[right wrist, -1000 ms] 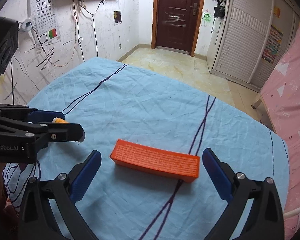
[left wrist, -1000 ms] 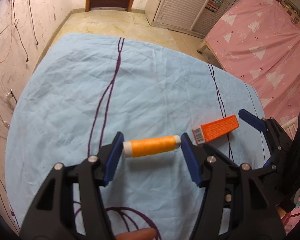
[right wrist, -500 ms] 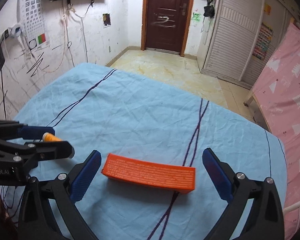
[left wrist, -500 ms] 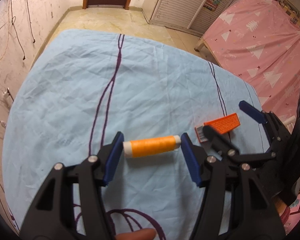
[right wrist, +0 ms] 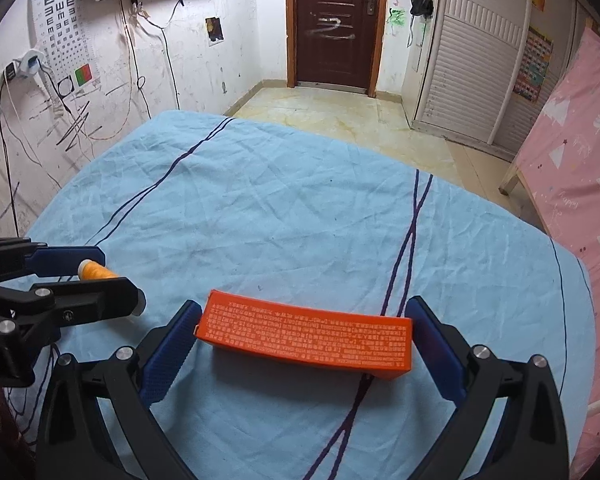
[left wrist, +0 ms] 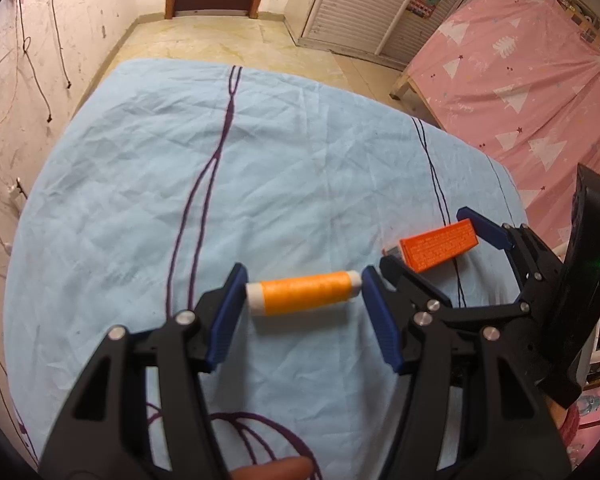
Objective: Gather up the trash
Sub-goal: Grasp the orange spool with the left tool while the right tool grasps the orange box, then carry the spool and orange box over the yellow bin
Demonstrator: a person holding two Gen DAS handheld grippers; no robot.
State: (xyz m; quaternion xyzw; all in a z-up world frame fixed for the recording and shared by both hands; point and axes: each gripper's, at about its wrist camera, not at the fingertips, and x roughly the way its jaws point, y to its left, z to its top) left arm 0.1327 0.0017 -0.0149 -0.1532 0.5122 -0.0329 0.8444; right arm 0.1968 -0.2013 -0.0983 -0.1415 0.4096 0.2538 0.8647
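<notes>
An orange thread spool (left wrist: 305, 293) with white ends is held end to end between the blue pads of my left gripper (left wrist: 303, 314), above the light blue sheet (left wrist: 260, 168). It also shows in the right wrist view (right wrist: 96, 271), at the left. An orange carton (right wrist: 306, 334) lies lengthwise between the pads of my right gripper (right wrist: 306, 354), whose jaws have closed in to its two ends. The carton also shows in the left wrist view (left wrist: 440, 245), with my right gripper (left wrist: 428, 248) around it.
The sheet with dark stripes covers the bed (right wrist: 300, 216). A pink bed (left wrist: 532, 80) stands to the right. A tiled floor (right wrist: 340, 116), a brown door (right wrist: 334, 20) and a white wardrobe (right wrist: 480, 60) lie beyond. Cables hang on the left wall (right wrist: 60, 92).
My right gripper has moved forward over the orange carton and its jaws have narrowed onto the carton's ends. The left gripper still holds the spool in much the same place.
</notes>
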